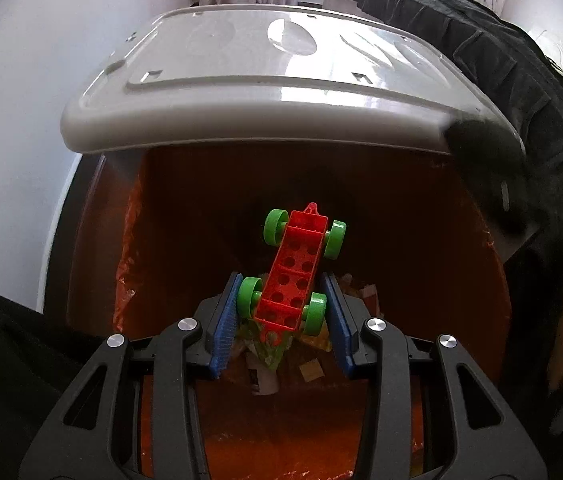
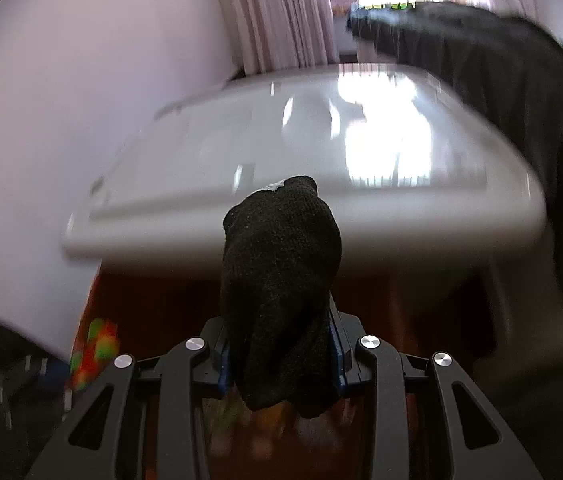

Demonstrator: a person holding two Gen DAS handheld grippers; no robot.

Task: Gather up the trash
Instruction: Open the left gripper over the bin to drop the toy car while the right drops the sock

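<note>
My left gripper (image 1: pixel 281 308) is shut on a red toy car chassis (image 1: pixel 293 276) with green wheels, held upside down over the open trash bin (image 1: pixel 93 248) lined with an orange bag. The bin's grey lid (image 1: pixel 265 92) stands raised behind it. My right gripper (image 2: pixel 279 344) is shut on a black sock (image 2: pixel 279 280), held in front of the same lid (image 2: pixel 301 160) and over the bin. The toy shows blurred at the lower left of the right wrist view (image 2: pixel 93 352). The sock's tip shows at the lid's right corner in the left wrist view (image 1: pixel 481 144).
Paper scraps and wrappers (image 1: pixel 265 376) lie at the bottom of the bin. A dark garment (image 1: pixel 513 80) hangs to the right. A white wall (image 1: pixel 21 120) is on the left and curtains (image 2: pixel 281 16) hang behind the bin.
</note>
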